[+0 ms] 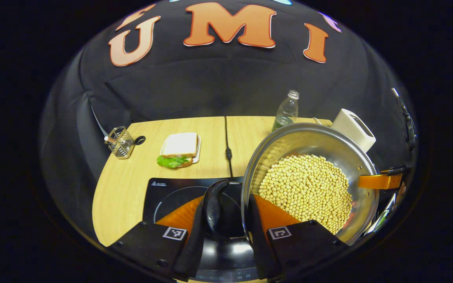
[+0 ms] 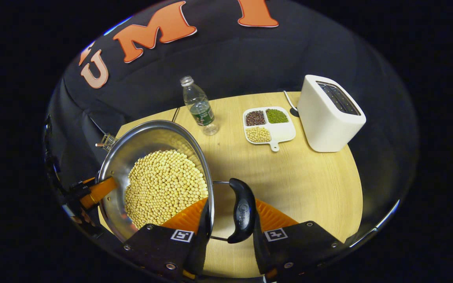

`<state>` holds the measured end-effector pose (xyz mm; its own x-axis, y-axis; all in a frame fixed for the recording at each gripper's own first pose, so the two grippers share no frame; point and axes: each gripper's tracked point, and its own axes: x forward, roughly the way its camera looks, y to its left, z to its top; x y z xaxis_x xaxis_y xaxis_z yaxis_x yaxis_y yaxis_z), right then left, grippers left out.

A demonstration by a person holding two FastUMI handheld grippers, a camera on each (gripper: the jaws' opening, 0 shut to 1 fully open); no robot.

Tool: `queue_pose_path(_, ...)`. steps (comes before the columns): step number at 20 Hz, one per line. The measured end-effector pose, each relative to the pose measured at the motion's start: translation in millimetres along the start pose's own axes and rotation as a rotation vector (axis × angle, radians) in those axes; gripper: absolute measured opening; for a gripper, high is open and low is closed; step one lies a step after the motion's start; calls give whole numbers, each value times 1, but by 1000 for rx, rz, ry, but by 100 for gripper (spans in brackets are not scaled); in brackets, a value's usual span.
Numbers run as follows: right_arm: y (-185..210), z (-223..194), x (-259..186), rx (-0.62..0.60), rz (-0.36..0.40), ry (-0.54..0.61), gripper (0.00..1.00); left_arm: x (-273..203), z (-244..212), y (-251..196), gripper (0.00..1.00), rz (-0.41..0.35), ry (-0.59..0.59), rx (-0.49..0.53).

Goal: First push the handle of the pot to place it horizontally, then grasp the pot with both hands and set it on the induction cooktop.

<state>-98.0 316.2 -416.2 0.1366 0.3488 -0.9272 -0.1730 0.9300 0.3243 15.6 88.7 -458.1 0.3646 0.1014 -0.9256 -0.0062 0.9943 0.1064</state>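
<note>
A steel pot full of pale beans is held between two hand-held grippers above a wooden bench. The left hand-held gripper has its fingers around the pot's black left handle and rim, above the black induction cooktop. The right hand-held gripper clasps the pot's right handle and rim likewise. A sandwich plate, water bottle, divided bean tray and white toaster stand on the bench.
</note>
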Motion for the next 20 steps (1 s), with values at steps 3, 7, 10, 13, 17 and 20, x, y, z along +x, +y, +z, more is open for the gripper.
queue_pose_path(3,28,9,-4,-33,25,-21,51,-18,6,30,60,28,-31,-17)
queue_pose_path(7,66,16,-6,-66,51,-36,51,-30,9,64,60,62,-42,-47)
queue_pose_path(10,95,20,-6,-83,67,-43,51,-40,14,94,60,84,-51,-64)
queue_pose_path(13,121,23,-3,-97,79,-50,51,-45,18,121,61,102,-63,-77)
queue_pose_path(17,148,22,1,-89,79,-54,51,-38,17,138,61,107,-59,-76)
queue_pose_path(20,163,19,4,-74,73,-52,51,-34,17,158,60,107,-62,-66)
